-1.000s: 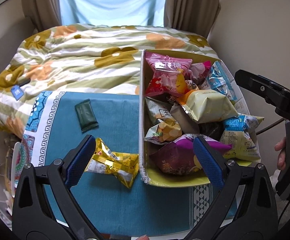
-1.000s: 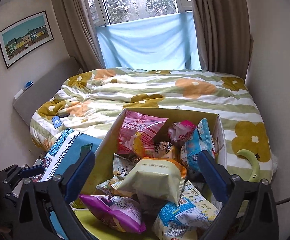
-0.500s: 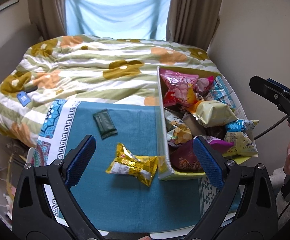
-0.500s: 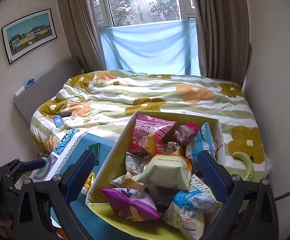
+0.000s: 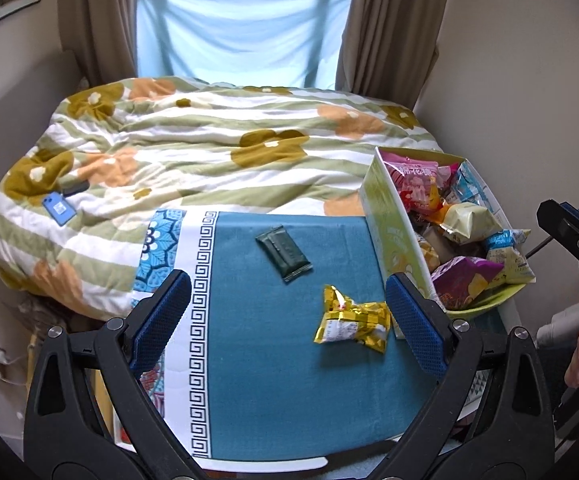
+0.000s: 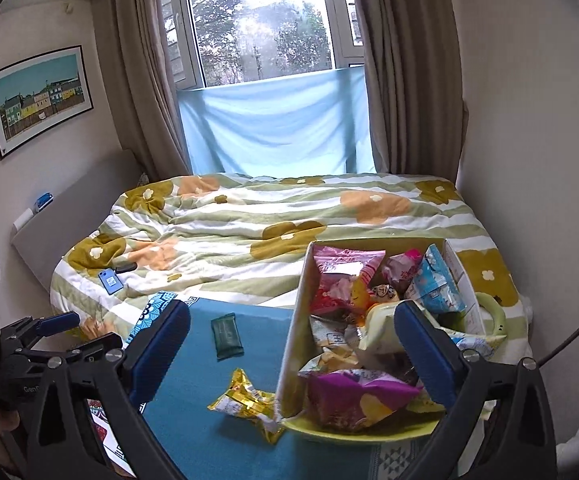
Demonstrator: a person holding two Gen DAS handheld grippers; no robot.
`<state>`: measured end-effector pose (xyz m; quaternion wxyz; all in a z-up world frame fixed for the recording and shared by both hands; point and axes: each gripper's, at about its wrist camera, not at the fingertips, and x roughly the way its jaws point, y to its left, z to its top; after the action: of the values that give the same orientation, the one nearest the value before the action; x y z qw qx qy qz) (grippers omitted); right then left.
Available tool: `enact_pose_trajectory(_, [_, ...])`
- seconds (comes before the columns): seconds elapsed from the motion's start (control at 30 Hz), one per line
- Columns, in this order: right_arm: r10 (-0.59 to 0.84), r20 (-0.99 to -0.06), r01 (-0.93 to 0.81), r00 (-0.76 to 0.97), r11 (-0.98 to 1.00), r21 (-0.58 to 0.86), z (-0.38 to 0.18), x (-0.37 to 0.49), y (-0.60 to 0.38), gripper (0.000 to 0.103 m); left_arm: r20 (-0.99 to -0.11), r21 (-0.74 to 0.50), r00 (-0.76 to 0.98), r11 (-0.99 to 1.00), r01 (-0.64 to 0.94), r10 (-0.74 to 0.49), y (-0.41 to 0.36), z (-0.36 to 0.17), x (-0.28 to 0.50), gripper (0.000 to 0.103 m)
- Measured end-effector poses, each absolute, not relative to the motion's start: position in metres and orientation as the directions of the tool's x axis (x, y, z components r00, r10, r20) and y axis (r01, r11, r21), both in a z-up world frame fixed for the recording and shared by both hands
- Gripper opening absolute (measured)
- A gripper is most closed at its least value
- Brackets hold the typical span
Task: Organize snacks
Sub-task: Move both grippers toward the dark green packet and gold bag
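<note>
Nearest, the left gripper (image 5: 287, 316) and right gripper (image 6: 291, 350) both hang wide and empty above the teal cloth (image 5: 289, 392). Just beyond, the gold packet (image 5: 352, 322) lies touching the box (image 5: 389, 232), so a grab could nudge the cardboard wall or crush the crinkly foil. Farther on, the flat green bar (image 5: 284, 253) may slip from the pads. The heaped box could spill its top bags if jostled.

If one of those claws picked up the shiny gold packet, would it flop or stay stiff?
The gold packet looks crinkled and puffy, so it would probably bend and sag. Its glossy foil may slip between the pads. It is likely light, lying loose on the blue cloth.
</note>
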<state>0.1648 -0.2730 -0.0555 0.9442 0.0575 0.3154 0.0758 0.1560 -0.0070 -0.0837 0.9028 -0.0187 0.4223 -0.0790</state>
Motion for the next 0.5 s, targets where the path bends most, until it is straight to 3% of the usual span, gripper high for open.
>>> enact_pose_trajectory(0.5, [-0.031,-0.678,0.158,0.734,0.979,0.126,-0.133,0.147,-0.175,0.102,-0.814,-0.117,0.533,0.963,0.241,-0.232,0.044,-0.145,0.228,0.097])
